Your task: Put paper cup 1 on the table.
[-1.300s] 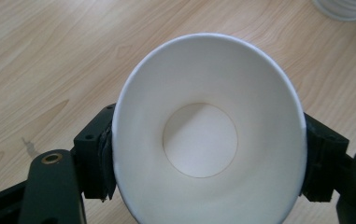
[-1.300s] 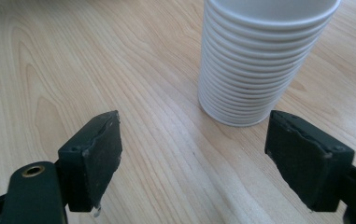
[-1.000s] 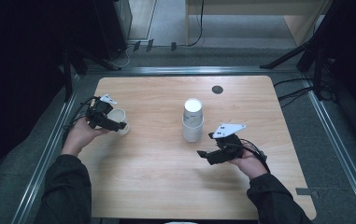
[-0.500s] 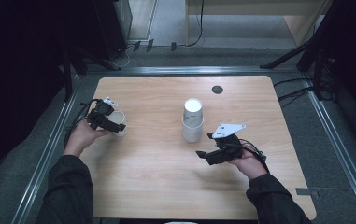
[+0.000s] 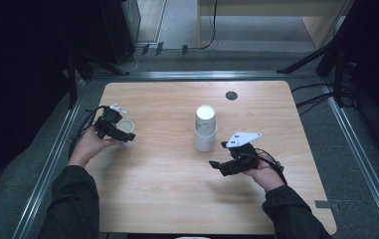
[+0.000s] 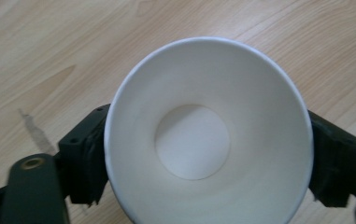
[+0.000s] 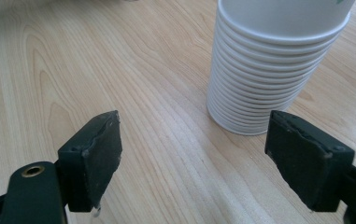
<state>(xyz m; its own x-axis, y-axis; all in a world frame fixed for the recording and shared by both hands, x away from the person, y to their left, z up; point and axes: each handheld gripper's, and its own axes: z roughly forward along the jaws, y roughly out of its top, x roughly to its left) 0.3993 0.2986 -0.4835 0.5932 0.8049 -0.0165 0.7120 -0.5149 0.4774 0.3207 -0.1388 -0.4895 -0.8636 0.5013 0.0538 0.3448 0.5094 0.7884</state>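
Note:
A single white paper cup stands upright on the wooden table at its left side. My left gripper reaches around it from the left. In the left gripper view the cup looks round and unsqueezed between the two black jaws of the left gripper, which have just been opening and stand at either side of its wall. A tall stack of white paper cups stands mid-table. My right gripper lies open just in front and to the right of it, with the stack beyond its jaws and nothing between them.
A small black round grommet sits in the table's far right part. Metal rails frame the table, and cables lie off its right side. Bare wood spans the near half between my hands.
The left gripper's jaws have spread a little around the single cup, which stays on the table. Both hands and the cup stack keep their places.

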